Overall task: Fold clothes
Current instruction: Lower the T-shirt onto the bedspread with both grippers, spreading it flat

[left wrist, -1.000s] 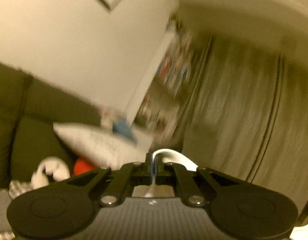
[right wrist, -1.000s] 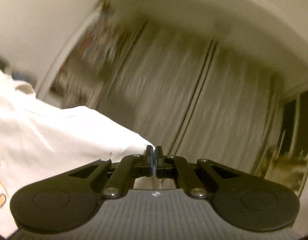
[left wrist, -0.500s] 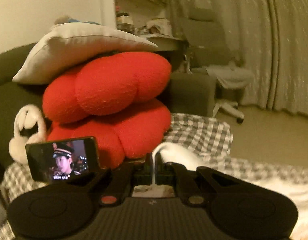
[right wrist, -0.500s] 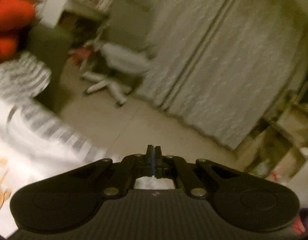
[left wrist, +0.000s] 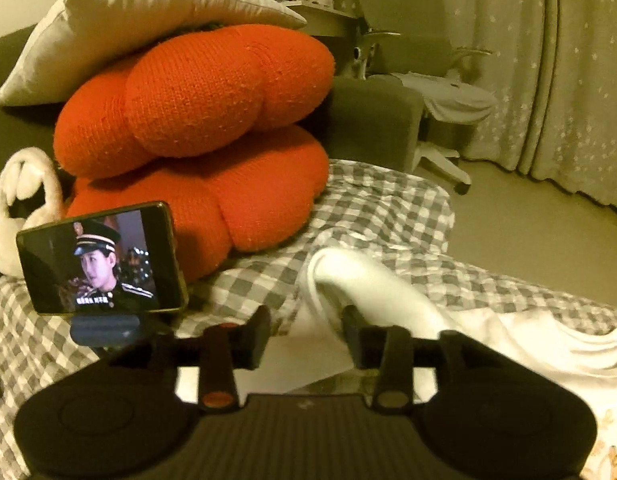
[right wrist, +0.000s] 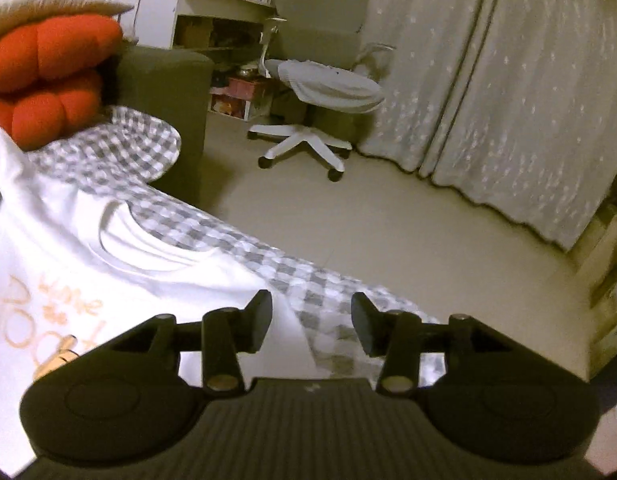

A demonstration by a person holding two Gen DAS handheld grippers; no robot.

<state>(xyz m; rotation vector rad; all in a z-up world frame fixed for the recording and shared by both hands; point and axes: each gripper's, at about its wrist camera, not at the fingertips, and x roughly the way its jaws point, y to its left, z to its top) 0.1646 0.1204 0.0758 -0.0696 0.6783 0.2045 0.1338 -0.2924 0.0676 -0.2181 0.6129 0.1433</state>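
So in the left wrist view the left gripper (left wrist: pixel 304 332) is pointing downward over the bed, and its jaws are opening, standing apart with a raised fold of the white t-shirt (left wrist: pixel 372 280) sitting in the gap between them, not pinched as far as I can see. The shirt is lying bunched and wrinkly on the checkered bedsheet (left wrist: pixel 372 208), trailing off to the right where a bit of cartoon print is peeking in at the corner. Behind it, a big red knit cushion (left wrist: pixel 204 132) is sitting under a pale pillow (left wrist: pixel 120 20), a phone (left wrist: pixel 100 260) is playing a video on its stand at the left, and a fluffy white plush thing (left wrist: pixel 20 200) is sitting further left. Over in the right wrist view the right gripper (right wrist: pixel 310 322) is tilting down too, jaws also opening, with the shirt's edge (right wrist: pixel 148 264) lying below the gap but nothing clamped. The shirt is spreading out flat to the left, showing orange lettering. Beyond the bed edge there's beige floor (right wrist: pixel 388 220), a white office chair (right wrist: pixel 320 88), shelves (right wrist: pixel 212 28) and pale dotted curtains (right wrist: pixel 508 80).
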